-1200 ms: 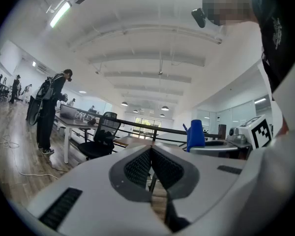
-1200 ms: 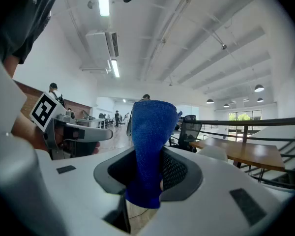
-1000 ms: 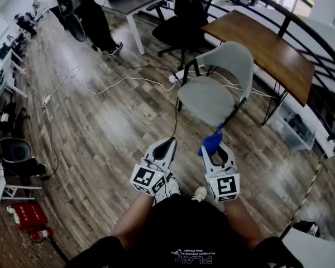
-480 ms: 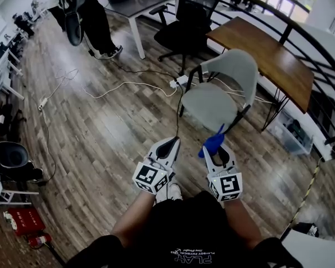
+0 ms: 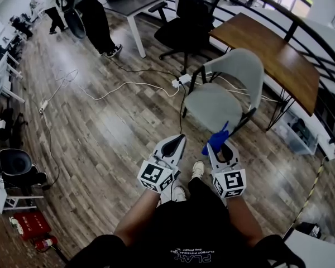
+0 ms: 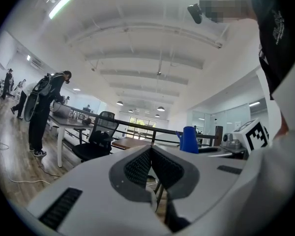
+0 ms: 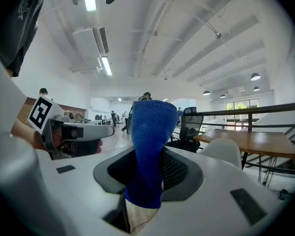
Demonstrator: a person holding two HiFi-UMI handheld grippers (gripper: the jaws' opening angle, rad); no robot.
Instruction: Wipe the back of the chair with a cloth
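Note:
A grey chair (image 5: 226, 88) with black legs stands ahead of me, its curved back (image 5: 248, 66) toward the wooden table. My right gripper (image 5: 219, 145) is shut on a blue cloth (image 5: 216, 139), which sticks up from its jaws, well short of the chair. In the right gripper view the blue cloth (image 7: 150, 141) fills the middle and the chair back (image 7: 226, 151) shows pale at the right. My left gripper (image 5: 177, 144) is shut with nothing in it. It is beside the right one, both at waist height. The left gripper view shows the cloth (image 6: 189, 139) off to its right.
A brown wooden table (image 5: 268, 52) stands behind the chair, with a black railing (image 5: 318, 38) beyond. A black office chair (image 5: 187, 21) and a grey desk (image 5: 131, 4) are farther back. White cables (image 5: 128, 85) trail over the wood floor. People stand at the far left.
The chair sits slightly nearer and more to the right in the head view. Both grippers stay side by side, and the cloth remains held.

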